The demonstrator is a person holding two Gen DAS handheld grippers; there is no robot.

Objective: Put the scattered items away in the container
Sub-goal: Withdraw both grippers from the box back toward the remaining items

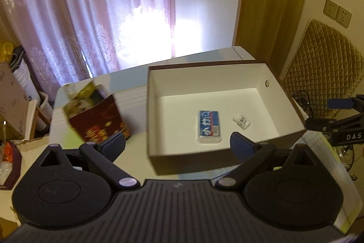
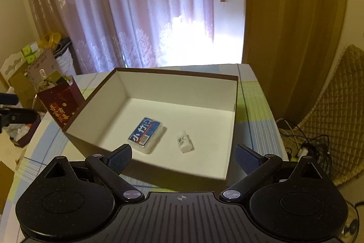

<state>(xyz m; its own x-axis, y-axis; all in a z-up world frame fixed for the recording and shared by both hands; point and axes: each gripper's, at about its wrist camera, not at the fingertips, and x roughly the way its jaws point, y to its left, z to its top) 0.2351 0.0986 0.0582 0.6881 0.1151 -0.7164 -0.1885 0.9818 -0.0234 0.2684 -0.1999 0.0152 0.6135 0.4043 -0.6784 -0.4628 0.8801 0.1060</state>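
Both grippers hovering with jaws spread, gripping nothing: left gripper (image 1: 177,145), right gripper (image 2: 183,155). Blue-labelled packet (image 2: 145,135) and small white bottle (image 2: 184,142) lying inside white box (image 2: 232,92), centre frame. Maroon gift bag (image 1: 95,115) standing on tabletop (image 1: 136,92), left of box, nearer left jaws.

Both hand-held grippers (image 1: 177,144) (image 2: 183,155) wide apart, empty

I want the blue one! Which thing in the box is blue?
The flat packet with the blue label; the little bottle beside it is white.

Motion-blurred red gift bag (image 1: 97,120) (contents unreadable), small white bottle's (image 2: 184,143) label illegible.
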